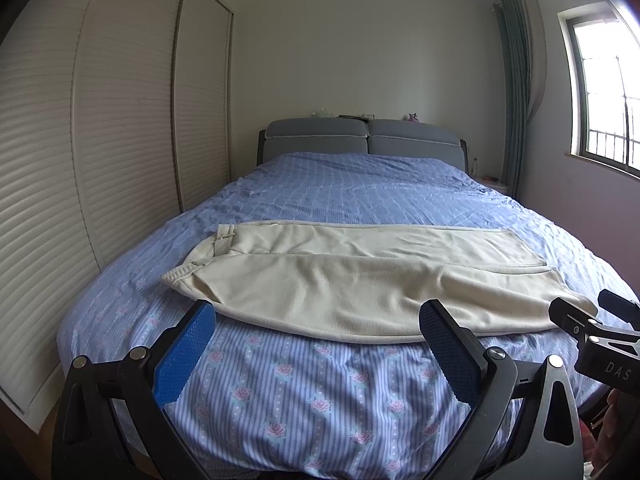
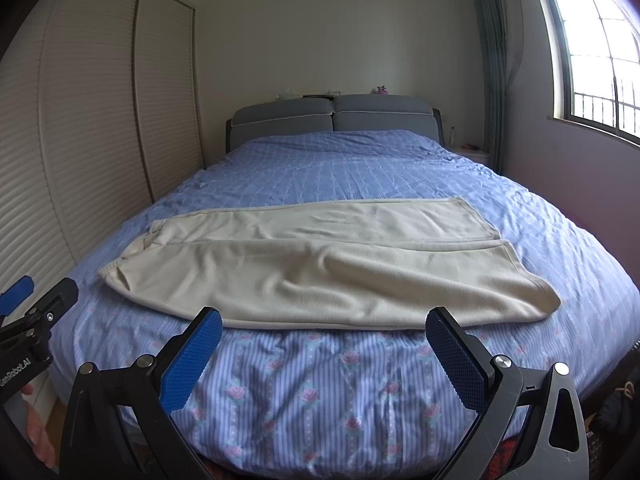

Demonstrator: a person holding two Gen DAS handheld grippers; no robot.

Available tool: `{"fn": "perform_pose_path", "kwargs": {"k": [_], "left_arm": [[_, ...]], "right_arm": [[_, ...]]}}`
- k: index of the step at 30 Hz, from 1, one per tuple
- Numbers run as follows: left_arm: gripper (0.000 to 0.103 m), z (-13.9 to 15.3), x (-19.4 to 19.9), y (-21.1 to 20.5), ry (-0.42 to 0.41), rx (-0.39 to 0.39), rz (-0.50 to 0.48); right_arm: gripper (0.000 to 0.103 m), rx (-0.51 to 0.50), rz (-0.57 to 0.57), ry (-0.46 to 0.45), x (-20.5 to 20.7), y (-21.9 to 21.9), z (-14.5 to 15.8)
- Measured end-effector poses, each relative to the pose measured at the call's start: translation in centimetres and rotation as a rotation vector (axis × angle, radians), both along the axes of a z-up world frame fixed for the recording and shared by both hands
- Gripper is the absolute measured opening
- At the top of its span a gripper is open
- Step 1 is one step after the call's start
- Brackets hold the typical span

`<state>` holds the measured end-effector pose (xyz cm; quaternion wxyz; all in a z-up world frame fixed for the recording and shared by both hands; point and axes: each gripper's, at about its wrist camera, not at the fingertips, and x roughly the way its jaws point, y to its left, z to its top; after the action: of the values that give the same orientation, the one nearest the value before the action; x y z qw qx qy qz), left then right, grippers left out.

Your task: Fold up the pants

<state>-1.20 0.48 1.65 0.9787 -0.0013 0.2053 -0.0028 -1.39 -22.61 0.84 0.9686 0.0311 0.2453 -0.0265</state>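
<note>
— Pants (image 1: 360,280) are where, from your side?

— Pants lie flat across the bed (image 1: 360,192), waistband toward the wardrobe (image 1: 120,140), legs toward the window (image 1: 600,92), one leg beside the other. My left gripper (image 1: 316,320) hangs at the near edge of the cloth, jaws wide apart, holding nothing.

— And the right?

— My right gripper (image 2: 324,328) is the same: spread wide, empty, just short of the near hem

Daylit bedroom: blue bed (image 1: 340,192), louvred wardrobe (image 1: 100,140), window (image 1: 604,92).
</note>
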Motion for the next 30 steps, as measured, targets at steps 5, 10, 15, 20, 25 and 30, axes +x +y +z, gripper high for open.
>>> {"fn": "perform_pose_path", "kwargs": {"k": [5, 10, 15, 20, 25, 30], "left_arm": [[0.103, -0.14, 0.08, 0.16, 0.002, -0.002, 0.001], [0.103, -0.25, 0.05, 0.36, -0.001, -0.005, 0.004], [0.103, -0.12, -0.08, 0.48, -0.009, -0.003, 0.003], [0.103, -0.10, -0.11, 0.47, -0.010, -0.003, 0.003], [0.103, -0.13, -0.14, 0.47, -0.008, -0.005, 0.004], [0.103, -0.07, -0.18, 0.43, -0.006, -0.007, 0.004]], "right_arm": [[0.103, 0.003, -0.003, 0.002, -0.02, -0.13, -0.07], [0.103, 0.003, -0.004, 0.001, -0.07, -0.33, -0.09], [0.103, 0.004, -0.002, 0.001, -0.03, -0.32, -0.05], [0.103, 0.005, -0.002, -0.001, 0.03, -0.55, 0.11], [0.103, 0.004, -0.002, -0.001, 0.01, -0.53, 0.11], [0.103, 0.003, 0.001, -0.001, 0.04, -0.45, 0.16]]}}
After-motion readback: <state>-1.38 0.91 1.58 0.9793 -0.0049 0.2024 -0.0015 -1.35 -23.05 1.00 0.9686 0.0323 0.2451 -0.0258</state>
